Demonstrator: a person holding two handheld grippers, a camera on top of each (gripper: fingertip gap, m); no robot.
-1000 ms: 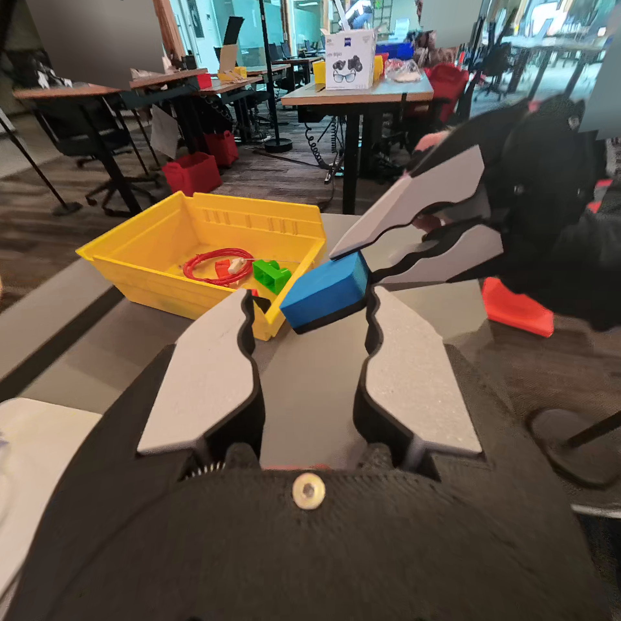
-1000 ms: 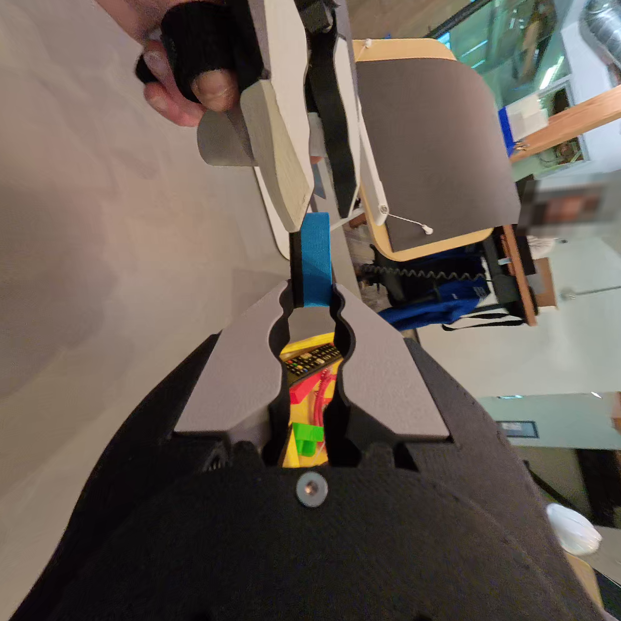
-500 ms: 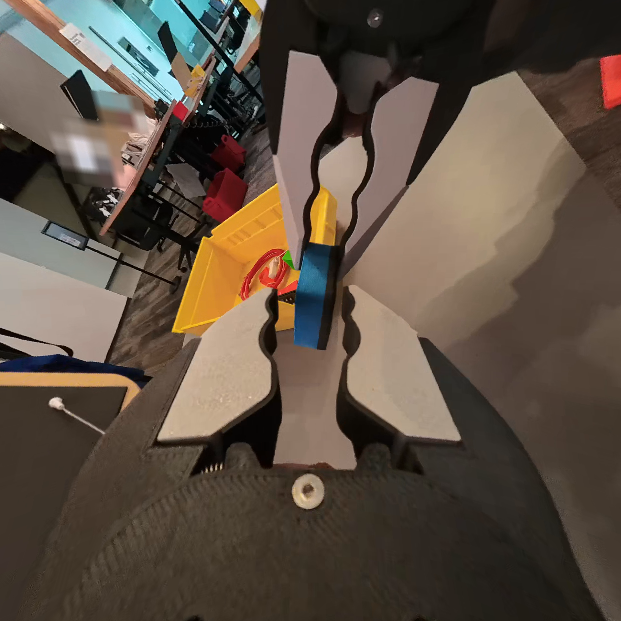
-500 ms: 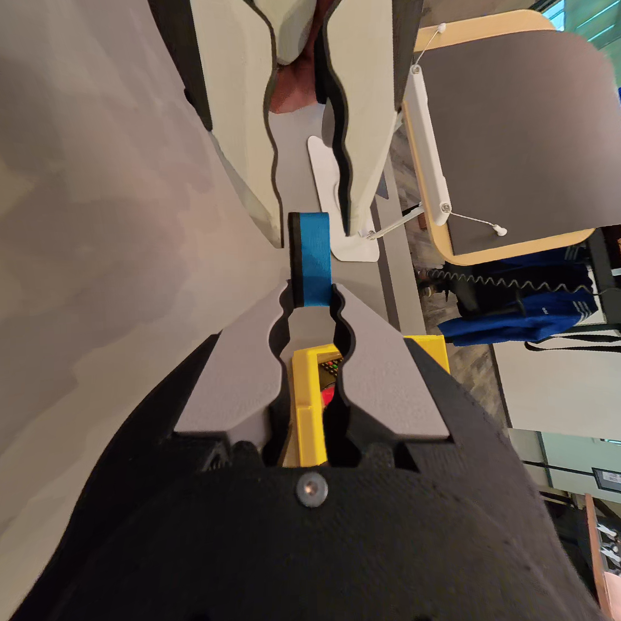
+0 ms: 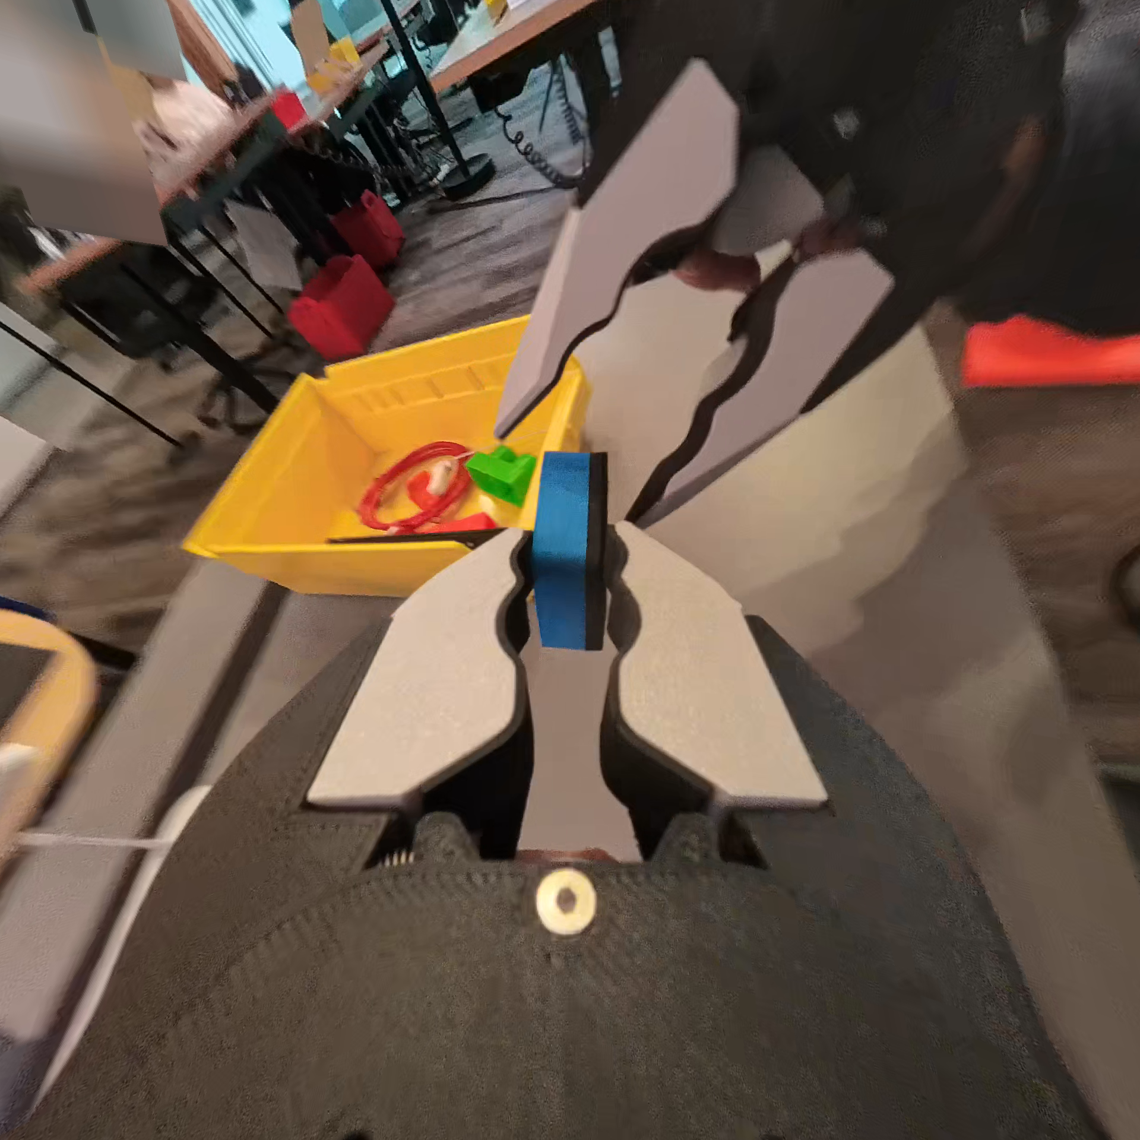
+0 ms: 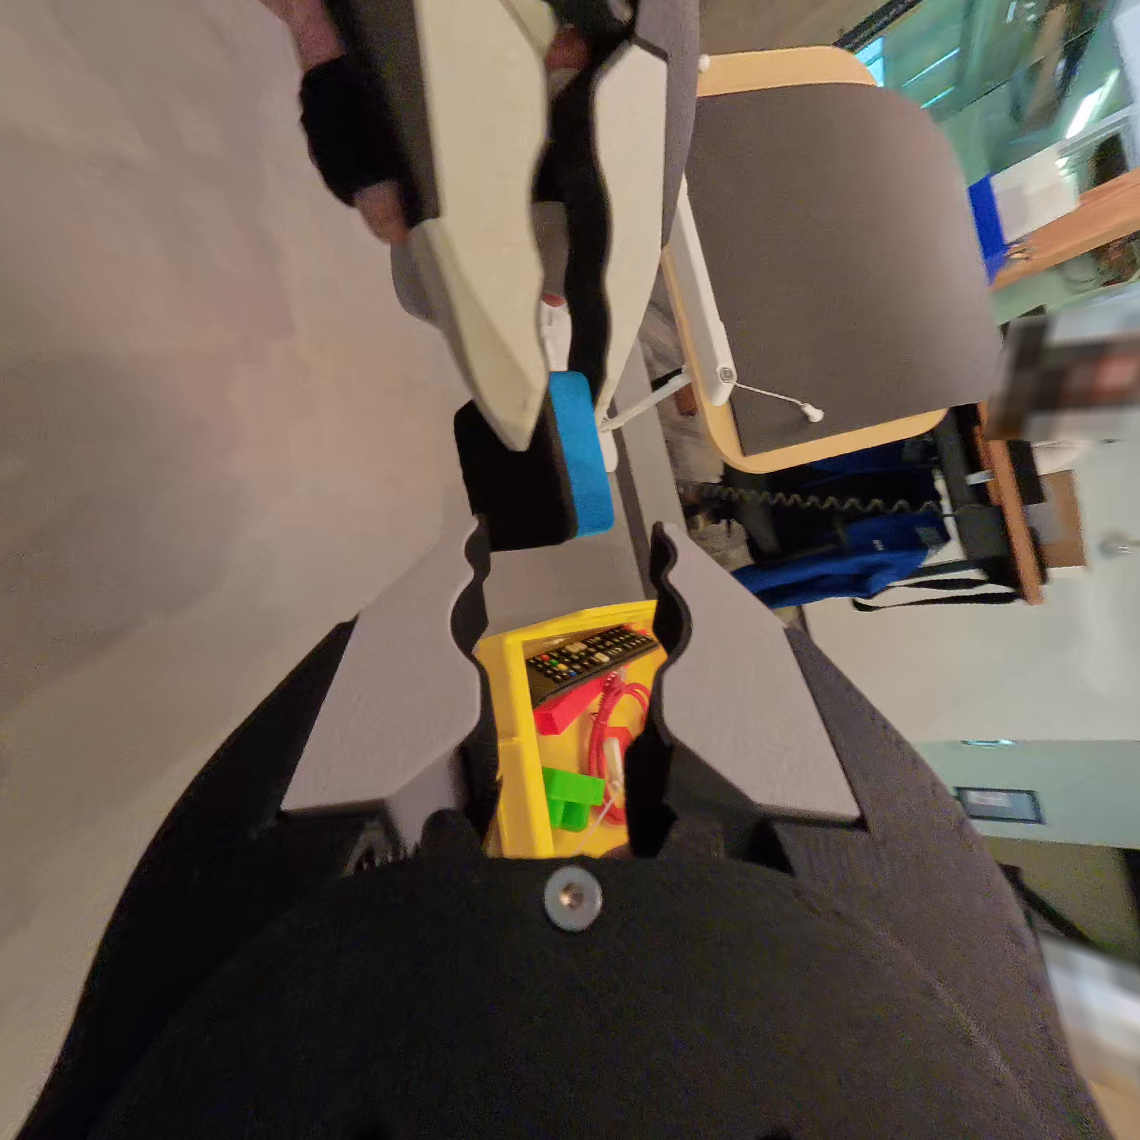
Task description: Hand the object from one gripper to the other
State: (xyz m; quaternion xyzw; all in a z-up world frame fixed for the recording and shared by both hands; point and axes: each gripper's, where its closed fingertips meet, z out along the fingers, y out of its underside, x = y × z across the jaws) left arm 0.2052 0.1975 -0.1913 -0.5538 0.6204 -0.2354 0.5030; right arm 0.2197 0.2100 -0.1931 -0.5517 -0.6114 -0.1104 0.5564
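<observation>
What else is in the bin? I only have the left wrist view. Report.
Observer: A black remote lies against the bin's end wall, over the red block.
Operator: Describe the eraser's hidden side.
Observer: One whole broad face of the eraser is black. The blue is only the layer behind it.
Operator: Tell me what is behind the left gripper.
Observer: A hand in a black fingerless glove holds the left gripper from behind.
</observation>
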